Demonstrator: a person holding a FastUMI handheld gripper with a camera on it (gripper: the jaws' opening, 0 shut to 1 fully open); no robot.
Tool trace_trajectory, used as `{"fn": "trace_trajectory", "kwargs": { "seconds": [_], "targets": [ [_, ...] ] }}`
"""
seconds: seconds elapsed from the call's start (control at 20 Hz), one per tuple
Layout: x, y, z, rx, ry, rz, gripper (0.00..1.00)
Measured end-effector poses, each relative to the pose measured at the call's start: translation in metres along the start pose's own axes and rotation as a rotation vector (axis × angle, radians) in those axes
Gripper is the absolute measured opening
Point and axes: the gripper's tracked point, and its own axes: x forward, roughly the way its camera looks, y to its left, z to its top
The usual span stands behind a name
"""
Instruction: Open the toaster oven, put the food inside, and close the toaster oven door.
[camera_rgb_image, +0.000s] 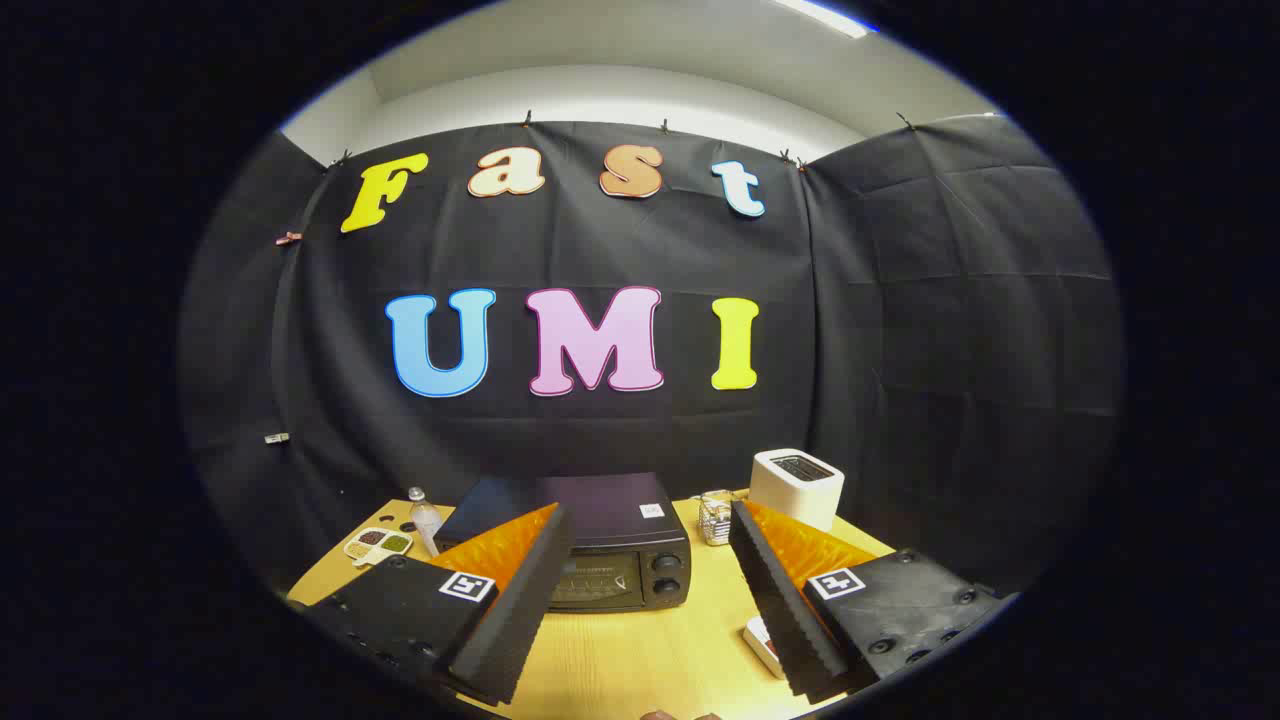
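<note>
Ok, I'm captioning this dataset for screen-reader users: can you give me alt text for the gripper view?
An open gripper hangs above a light wooden table, its fingers spread wide and holding nothing, with a closed black toaster oven just ahead between them. Beyond sit a white pop-up toaster, a small wire basket, a clear plastic bottle and a divided white snack tray.

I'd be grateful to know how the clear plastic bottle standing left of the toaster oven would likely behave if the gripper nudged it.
The bottle stands upright, tall and narrow, so it would probably tip rather than slide. Being round, it would likely roll across the wooden table toward the toaster oven. It looks like thin clear plastic, so probably light. The hand-held gripper is open, well short of it.
</note>
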Motion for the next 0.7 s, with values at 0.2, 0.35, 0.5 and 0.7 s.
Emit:
{"fn": "trace_trajectory", "kwargs": {
  "seconds": [0.2, 0.35, 0.5, 0.7],
  "targets": [
    [0.002, -0.001, 0.0, -0.024, -0.004, -0.008, 0.97],
    [0.004, 0.0, 0.0, -0.036, -0.006, -0.008, 0.97],
    [0.006, 0.002, -0.005, -0.03, 0.008, -0.009, 0.97],
    [0.009, 0.003, -0.01, -0.029, 0.024, -0.01, 0.97]
  ]
}}
